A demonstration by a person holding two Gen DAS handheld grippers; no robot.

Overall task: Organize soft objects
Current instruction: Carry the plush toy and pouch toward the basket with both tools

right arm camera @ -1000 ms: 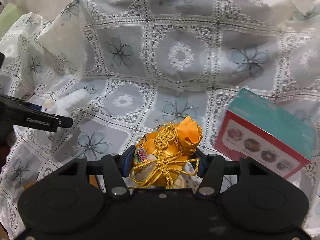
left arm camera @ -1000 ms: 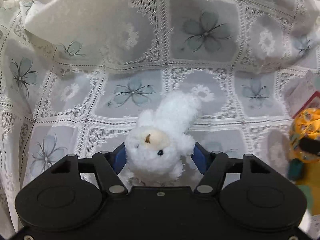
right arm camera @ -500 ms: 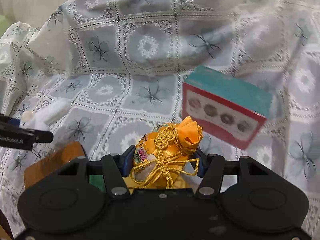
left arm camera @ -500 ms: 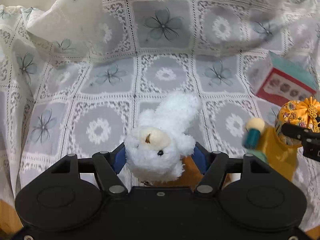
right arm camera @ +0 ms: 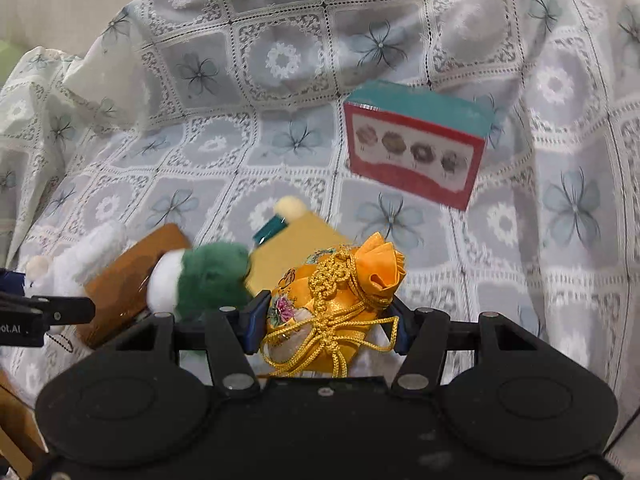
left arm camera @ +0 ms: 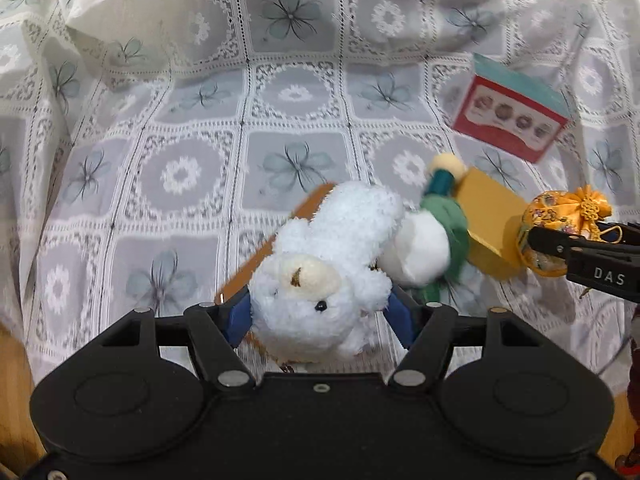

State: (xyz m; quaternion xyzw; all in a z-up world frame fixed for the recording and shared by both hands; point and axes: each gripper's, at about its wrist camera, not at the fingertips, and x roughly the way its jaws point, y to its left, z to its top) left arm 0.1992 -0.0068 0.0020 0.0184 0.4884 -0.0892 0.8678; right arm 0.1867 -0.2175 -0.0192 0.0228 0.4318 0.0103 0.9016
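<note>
Over the draped surface, lines run from the largest thing to the smallest.

Lace cloth [left arm camera: 192, 128]: a grey-and-white floral cover is spread under everything and is bunched up at the back.

Red and teal box [right arm camera: 416, 146]: it is stood on the cloth behind the toys, well apart from both grippers (four round items are printed on its front).

Yellow box [left arm camera: 490, 226]: it is laid flat on the cloth, between the two grippers in the left wrist view.

Brown panel [right arm camera: 128, 280]: it is seen flat beside the yellow box, partly covered by the toys.

Green and white plush [right arm camera: 200, 280]: it is lain across the yellow box and the brown panel, held by neither gripper, just left of the right gripper's fingers.

White plush [left arm camera: 324, 280]: it is clamped between the blue pads of the left gripper [left arm camera: 318, 314], face toward the camera, its body reaching forward past the fingertips.

Yellow pouch [right arm camera: 336, 300]: it is pinched between the pads of the right gripper [right arm camera: 326, 322], its knotted gold cord hung over the front, its gathered top pointed away from the camera.
</note>
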